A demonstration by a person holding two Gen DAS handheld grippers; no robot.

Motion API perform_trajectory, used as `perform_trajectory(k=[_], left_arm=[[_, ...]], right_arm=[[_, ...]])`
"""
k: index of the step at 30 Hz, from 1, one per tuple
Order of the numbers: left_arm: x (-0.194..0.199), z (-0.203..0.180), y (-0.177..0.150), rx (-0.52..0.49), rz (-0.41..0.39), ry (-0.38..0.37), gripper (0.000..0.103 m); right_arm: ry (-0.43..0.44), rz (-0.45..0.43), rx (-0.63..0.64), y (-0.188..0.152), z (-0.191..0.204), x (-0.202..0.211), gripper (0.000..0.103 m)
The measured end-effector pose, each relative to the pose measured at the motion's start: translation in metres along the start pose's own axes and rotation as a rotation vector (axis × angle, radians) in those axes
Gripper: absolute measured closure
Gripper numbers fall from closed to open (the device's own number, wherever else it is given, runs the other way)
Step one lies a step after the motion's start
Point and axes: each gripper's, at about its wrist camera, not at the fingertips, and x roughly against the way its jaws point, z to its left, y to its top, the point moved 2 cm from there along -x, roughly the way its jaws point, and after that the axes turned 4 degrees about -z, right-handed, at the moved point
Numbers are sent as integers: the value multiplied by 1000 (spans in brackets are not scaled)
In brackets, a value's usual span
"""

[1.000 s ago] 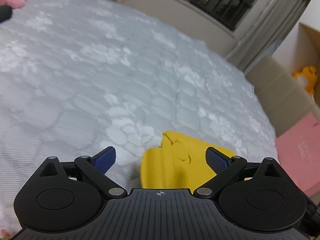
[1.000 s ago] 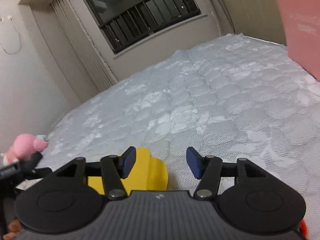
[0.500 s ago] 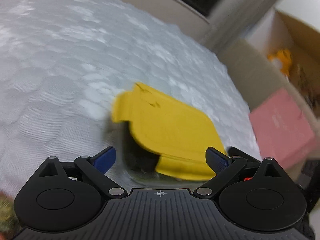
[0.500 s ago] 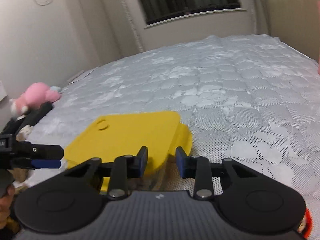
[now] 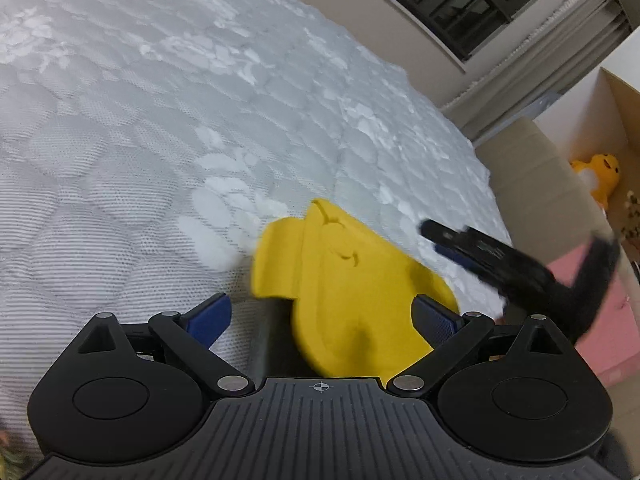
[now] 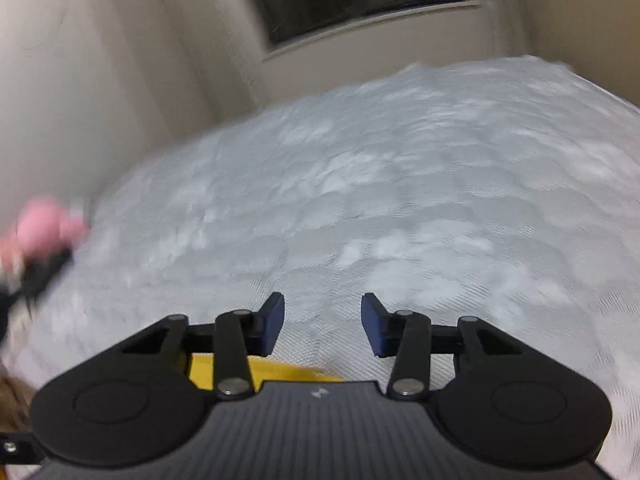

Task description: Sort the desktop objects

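My left tool (image 5: 320, 318) wide open, holds nothing; yellow plastic lid (image 5: 352, 284) lies between its fingers on white quilted mattress (image 5: 160, 140). My right tool (image 6: 322, 326) open, empty, above mattress (image 6: 400, 200); only strip of yellow lid (image 6: 280, 372) visible under it. In left view right tool (image 5: 500, 264) blurred, beside lid's far edge. Pink box (image 5: 608, 320) at bed side.

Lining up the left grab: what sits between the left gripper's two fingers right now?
In the left wrist view, the yellow lid fills the right part of the gap of the open left gripper; bare mattress shows beside it.
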Motion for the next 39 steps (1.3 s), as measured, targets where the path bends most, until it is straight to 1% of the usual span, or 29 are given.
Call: perform_trajectory(k=[2, 5, 7, 8, 9, 11, 12, 13, 15, 16, 17, 18, 19, 20, 21, 23, 26, 27, 28, 29, 30, 32, 36, 39], left_arm=[[8, 9, -2, 3, -13, 26, 4], [20, 20, -6, 9, -30, 45, 3], [27, 22, -8, 10, -37, 39, 3], [31, 21, -8, 4, -41, 40, 3], [34, 20, -9, -8, -51, 44, 3], [41, 16, -10, -36, -74, 60, 3], [44, 13, -12, -57, -87, 73, 3], [46, 10, -14, -75, -94, 79, 2], [48, 5, -19, -100, -90, 65, 1], [45, 5, -21, -98, -76, 49, 0], [41, 5, -21, -76, -60, 32, 0], [37, 6, -21, -54, -45, 17, 0], [32, 7, -20, -28, -36, 5, 0], [27, 7, -17, -14, -30, -1, 0], [21, 6, -15, -1, -24, -7, 0], [11, 2, -9, -1, -16, -3, 0], [-7, -5, 0, -22, -12, -11, 0], [-13, -6, 2, -29, 5, -15, 0], [-19, -7, 5, -35, 22, -20, 0], [-22, -8, 5, -33, 39, -31, 0], [-23, -9, 5, -37, 51, -48, 0], [-21, -14, 4, -62, 43, -61, 0], [-8, -18, -3, -109, 7, -27, 0], [4, -15, -6, -123, -28, 31, 0]], right_arm=[[18, 88, 32, 2, 12, -8, 60], [45, 221, 81, 6, 30, -20, 71], [63, 310, 113, 8, 42, -28, 72], [81, 309, 98, 8, 45, -22, 71], [101, 300, 78, 8, 47, -14, 71], [81, 271, 70, 5, 52, 5, 71], [84, 208, 61, 4, 50, 22, 71], [89, 138, 52, 2, 47, 40, 67], [43, -32, 30, -5, 32, 80, 40], [7, -105, 4, -12, 20, 97, 36], [-31, -175, -25, -21, 7, 114, 34], [-47, -201, -77, -31, -9, 125, 34], [-32, -192, -163, -42, -28, 130, 35], [11, -163, -266, -55, -46, 130, 37], [35, -132, -352, -65, -60, 124, 41], [77, -69, -517, -87, -86, 109, 41], [118, -48, -617, -102, -107, 79, 41], [152, -52, -660, -105, -111, 73, 53], [212, -54, -703, -105, -113, 69, 65], [230, -55, -698, -103, -112, 70, 71], [241, -56, -686, -100, -110, 72, 71], [211, -68, -621, -98, -100, 78, 70], [141, -95, -486, -94, -79, 89, 70], [162, -120, -365, -92, -57, 102, 70]])
